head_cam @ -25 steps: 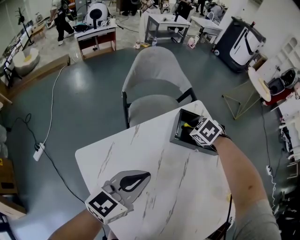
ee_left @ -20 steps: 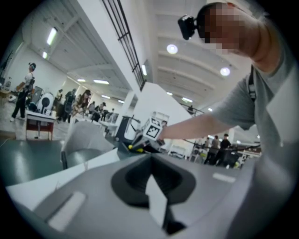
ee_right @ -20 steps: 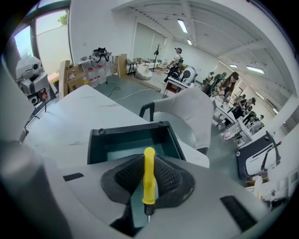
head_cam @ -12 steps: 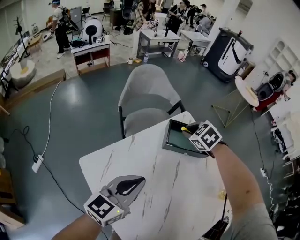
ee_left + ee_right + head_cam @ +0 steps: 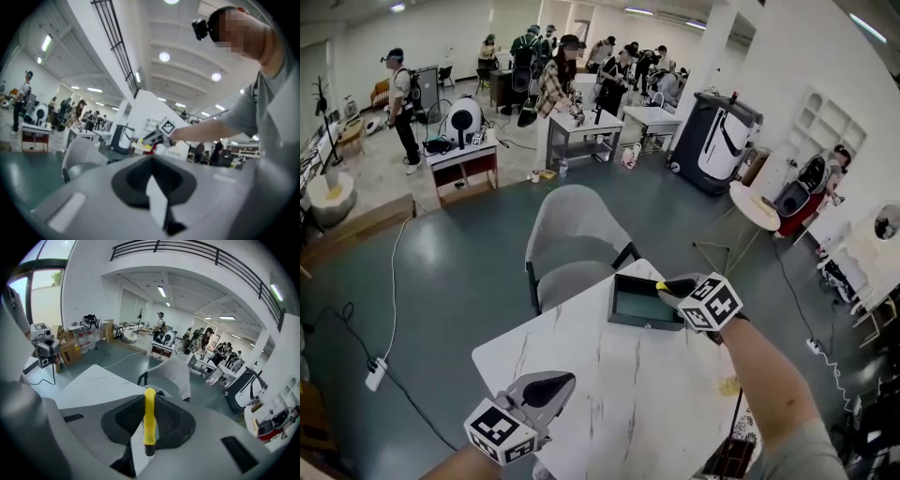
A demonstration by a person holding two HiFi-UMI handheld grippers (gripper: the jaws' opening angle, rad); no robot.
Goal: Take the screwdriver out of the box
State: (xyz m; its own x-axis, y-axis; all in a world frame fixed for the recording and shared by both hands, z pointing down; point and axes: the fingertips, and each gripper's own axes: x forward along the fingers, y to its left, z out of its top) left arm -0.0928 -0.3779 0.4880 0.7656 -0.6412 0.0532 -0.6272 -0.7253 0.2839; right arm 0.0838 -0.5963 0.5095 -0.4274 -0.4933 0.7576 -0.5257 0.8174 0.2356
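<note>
A yellow-handled screwdriver (image 5: 149,420) stands upright between the pads of my right gripper (image 5: 149,399), which is shut on it. In the head view that right gripper (image 5: 668,289) hangs above the near right corner of the dark open box (image 5: 628,321), with the screwdriver (image 5: 661,286) lifted out of it. The box sits at the far edge of the white marble table (image 5: 628,394). My left gripper (image 5: 566,379) hovers over the table's near left part, jaws together and empty. In the left gripper view my left gripper (image 5: 151,158) points level toward the right gripper (image 5: 151,137).
A grey chair (image 5: 572,246) stands just beyond the table. A small yellow object (image 5: 729,386) lies near the table's right edge. Further back are work tables (image 5: 581,127), a dark machine (image 5: 717,141) and several people.
Both grippers have risen. The right one has lifted the screwdriver up out of the box, and the head view has tilted up to show more of the room.
</note>
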